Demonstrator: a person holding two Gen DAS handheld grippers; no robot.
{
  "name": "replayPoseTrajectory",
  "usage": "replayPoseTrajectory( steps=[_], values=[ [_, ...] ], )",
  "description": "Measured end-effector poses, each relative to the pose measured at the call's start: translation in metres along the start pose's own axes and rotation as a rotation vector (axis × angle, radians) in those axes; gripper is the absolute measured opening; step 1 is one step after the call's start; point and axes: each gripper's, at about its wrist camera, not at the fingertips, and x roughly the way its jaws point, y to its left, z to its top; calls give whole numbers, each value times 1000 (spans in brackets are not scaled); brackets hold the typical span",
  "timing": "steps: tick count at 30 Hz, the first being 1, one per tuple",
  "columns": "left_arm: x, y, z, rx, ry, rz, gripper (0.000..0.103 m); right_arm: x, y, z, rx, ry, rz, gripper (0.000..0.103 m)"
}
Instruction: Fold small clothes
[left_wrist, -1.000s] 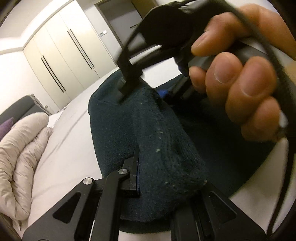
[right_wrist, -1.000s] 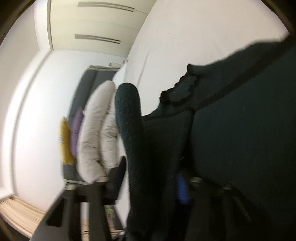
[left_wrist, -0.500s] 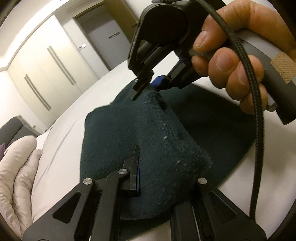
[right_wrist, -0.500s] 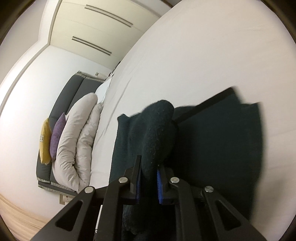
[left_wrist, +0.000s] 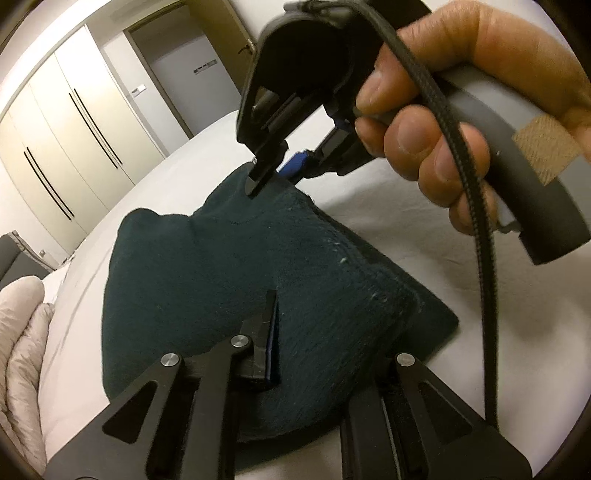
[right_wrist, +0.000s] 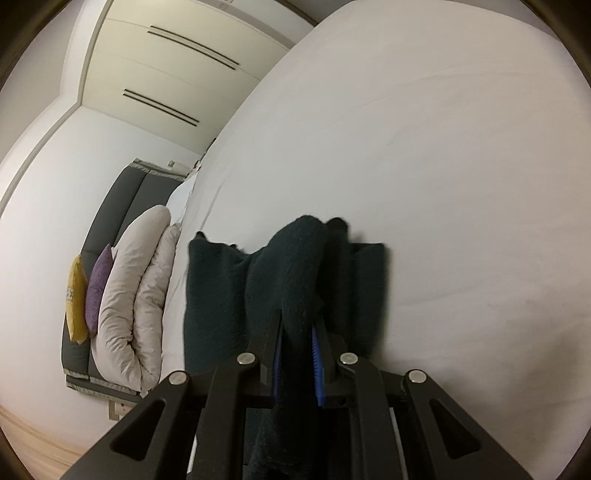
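Both claws pinch the dark green knit garment (left_wrist: 229, 295) on the white bed (right_wrist: 443, 166): left claw (left_wrist: 314, 354) at its near edge with its jaws easing apart, right claw (right_wrist: 297, 354) at its far corner.

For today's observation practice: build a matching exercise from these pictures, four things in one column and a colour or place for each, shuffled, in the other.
Things:
1. garment
2. bed sheet
3. cushion
4. wardrobe doors

Descriptions:
A. purple, by the headboard
B. dark teal, pinched by both hand-held grippers
C. cream, with long dark handles
D. white, under the garment

Pairs: 1-B, 2-D, 3-A, 4-C
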Motion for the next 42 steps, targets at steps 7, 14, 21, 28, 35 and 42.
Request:
replayPoseTrajectory(
  steps=[7,14,21,28,35,42],
  values=[
    [-33,24,-12,-40,20,-154,58,0,-26,-10,109,-13,54,28],
    [-78,100,-39,-218,-69,-199,87,-35,-7,-45,67,-36,64,53],
    [-56,154,-35,-286,-43,-104,86,-32,3,-101,52,50,17,53],
    [-38,153,-34,-312,35,-105,81,-25,3,-103,51,46,-67,11],
    [-40,132,-34,-288,59,-137,77,-45,0,-97,43,13,-87,9],
    [-20,123,-49,-272,103,-142,77,-36,-23,-113,73,10,-72,8]
  ],
)
